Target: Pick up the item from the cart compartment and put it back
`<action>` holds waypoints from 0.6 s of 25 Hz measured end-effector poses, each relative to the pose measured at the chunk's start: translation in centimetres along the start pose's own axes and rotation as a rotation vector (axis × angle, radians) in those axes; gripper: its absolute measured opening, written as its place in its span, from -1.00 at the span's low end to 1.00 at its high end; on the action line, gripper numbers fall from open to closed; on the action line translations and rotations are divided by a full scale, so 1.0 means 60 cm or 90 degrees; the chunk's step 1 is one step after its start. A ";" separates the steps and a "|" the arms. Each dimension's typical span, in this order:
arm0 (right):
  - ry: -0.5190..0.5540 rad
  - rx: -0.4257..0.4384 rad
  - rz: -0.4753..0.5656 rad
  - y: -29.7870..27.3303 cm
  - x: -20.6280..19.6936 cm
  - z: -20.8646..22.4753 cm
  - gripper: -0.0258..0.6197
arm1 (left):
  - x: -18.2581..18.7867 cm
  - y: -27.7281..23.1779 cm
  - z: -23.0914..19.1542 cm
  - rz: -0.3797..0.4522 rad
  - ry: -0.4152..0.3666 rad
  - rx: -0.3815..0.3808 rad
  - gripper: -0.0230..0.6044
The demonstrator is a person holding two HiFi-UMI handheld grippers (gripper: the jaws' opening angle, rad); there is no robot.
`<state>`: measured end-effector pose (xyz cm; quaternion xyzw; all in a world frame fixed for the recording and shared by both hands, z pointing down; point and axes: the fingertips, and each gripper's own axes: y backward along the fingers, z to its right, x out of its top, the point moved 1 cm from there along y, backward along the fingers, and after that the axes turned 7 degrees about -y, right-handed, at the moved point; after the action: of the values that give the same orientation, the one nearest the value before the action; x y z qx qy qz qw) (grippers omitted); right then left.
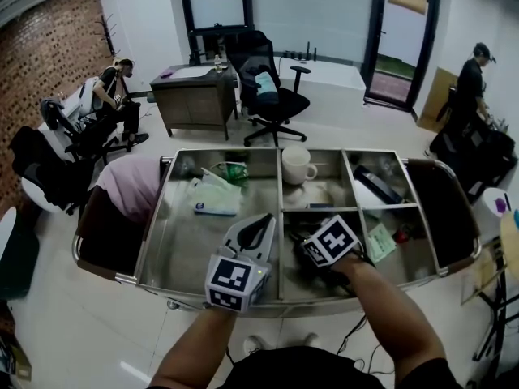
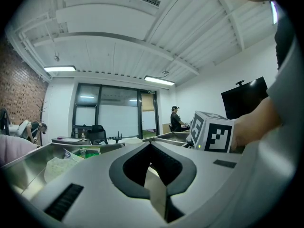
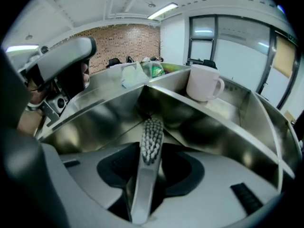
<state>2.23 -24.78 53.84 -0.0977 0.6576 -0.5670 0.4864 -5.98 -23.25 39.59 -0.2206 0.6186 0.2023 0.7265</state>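
A grey toothbrush lies lengthwise between my right gripper's jaws, bristles up and pointing away from me. The jaws close on its handle. In the head view that right gripper dips into the near middle compartment of the steel cart, and the toothbrush itself is hidden under it. My left gripper hovers over the big left compartment, beside the right one. Its jaws meet at the tips with nothing between them.
A white mug stands in the far middle compartment, just past the divider. A white tissue pack and a green packet lie in the left compartment. Dark items fill the right compartments. A pink cloth drapes the cart's left end. People, a desk and an office chair are beyond.
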 end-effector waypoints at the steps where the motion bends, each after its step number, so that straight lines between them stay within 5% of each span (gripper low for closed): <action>1: -0.002 -0.001 0.007 0.001 0.001 -0.001 -0.38 | 0.000 0.000 0.000 0.000 0.001 0.000 -0.93; 15: -0.049 -0.005 0.229 0.113 0.074 -0.006 -0.42 | -0.001 0.000 -0.004 -0.002 0.001 0.005 -0.93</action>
<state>2.56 -25.30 45.76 -0.0019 0.6476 -0.4640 0.6045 -6.17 -23.40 39.64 -0.2188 0.6194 0.1983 0.7274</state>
